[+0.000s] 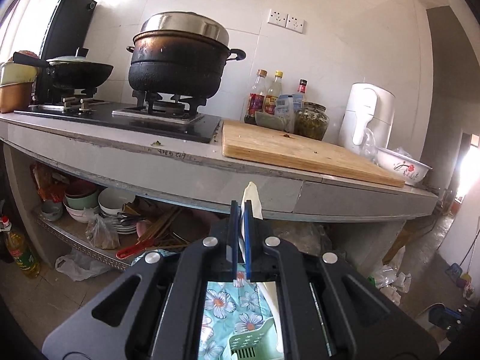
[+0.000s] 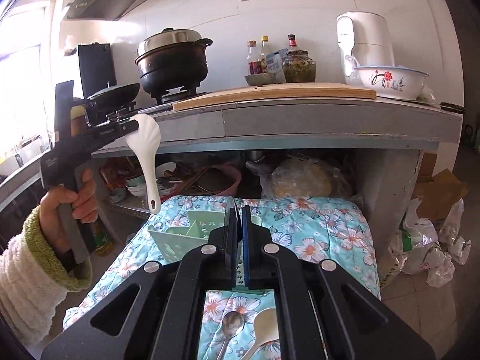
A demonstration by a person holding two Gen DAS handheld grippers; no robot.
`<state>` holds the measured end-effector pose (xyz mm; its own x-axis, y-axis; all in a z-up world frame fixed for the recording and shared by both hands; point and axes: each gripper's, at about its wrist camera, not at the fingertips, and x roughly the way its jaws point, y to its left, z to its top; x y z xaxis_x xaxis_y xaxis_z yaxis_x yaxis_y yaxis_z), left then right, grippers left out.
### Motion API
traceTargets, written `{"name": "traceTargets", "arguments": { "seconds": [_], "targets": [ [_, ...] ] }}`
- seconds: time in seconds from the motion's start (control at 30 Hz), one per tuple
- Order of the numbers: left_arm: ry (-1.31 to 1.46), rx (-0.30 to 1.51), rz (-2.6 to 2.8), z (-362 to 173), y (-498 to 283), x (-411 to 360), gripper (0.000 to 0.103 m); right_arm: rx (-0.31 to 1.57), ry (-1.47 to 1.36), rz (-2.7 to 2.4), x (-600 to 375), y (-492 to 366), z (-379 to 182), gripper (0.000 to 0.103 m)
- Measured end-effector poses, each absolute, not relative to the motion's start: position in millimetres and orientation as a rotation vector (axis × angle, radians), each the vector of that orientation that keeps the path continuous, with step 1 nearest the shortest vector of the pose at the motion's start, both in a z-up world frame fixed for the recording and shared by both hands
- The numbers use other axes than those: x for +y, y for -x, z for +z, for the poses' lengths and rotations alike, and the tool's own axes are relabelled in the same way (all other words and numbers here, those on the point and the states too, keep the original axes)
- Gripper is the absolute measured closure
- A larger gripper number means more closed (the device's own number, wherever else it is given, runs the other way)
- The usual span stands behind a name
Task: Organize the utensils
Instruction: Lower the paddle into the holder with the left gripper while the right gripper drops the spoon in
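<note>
The left gripper (image 2: 132, 127) has its black tongs clamped on the scalloped bowl of a glossy white ceramic soup spoon (image 2: 147, 162), and the handle hangs straight down from the pinch, its tip with a small hole hovering just above the near corner of the pale green plastic utensil caddy (image 2: 192, 231). From the left wrist view, the spoon's white edge pokes up beyond the blue-padded fingertips (image 1: 247, 210) (only a sliver shows there).

The right gripper (image 2: 239, 210) has its tongs drawn narrow, pads nearly touching, nothing between them; the caddy sits directly ahead of and below their tips, on a quilted turquoise cloth printed with white flowers (image 2: 315, 228). Down behind those tongs, in the gap of the body, lie a shiny metal spoon (image 2: 232, 324) and a smooth cream-coloured rice paddle (image 2: 264, 327), side by side on the cloth.
</note>
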<state>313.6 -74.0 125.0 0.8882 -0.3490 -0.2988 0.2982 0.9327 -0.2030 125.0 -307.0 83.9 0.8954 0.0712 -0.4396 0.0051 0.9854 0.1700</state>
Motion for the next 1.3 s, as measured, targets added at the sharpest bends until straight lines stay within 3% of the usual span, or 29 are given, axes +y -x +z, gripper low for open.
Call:
{"name": "traceTargets", "arguments": {
  "seconds": [0.3, 0.53, 0.63, 0.7, 0.87, 1.3],
  "targets": [
    [0.099, 0.437, -0.315, 58, -338, -87, 0.100, 0.468, -0.229, 0.033, -331, -130, 79, 0.100],
    [0.073, 0.497, -0.374, 34, -330, -84, 0.098, 0.371, -0.235, 0.007, -351, -148, 108, 0.100],
    [0.084, 0.523, -0.395, 29, -325, -81, 0.088, 0.316, -0.196, -0.020, -355, -162, 124, 0.100],
    [0.103, 0.530, -0.403, 27, -319, -76, 0.068, 0.295, -0.161, -0.046, -355, -176, 131, 0.100],
    [0.131, 0.538, -0.419, 27, -300, -65, 0.061, 0.281, -0.042, -0.099, -345, -213, 129, 0.100],
    [0.089, 0.558, -0.412, 20, -228, -27, 0.038, 0.356, 0.214, -0.009, -292, -248, 58, 0.100]
  ]
}}
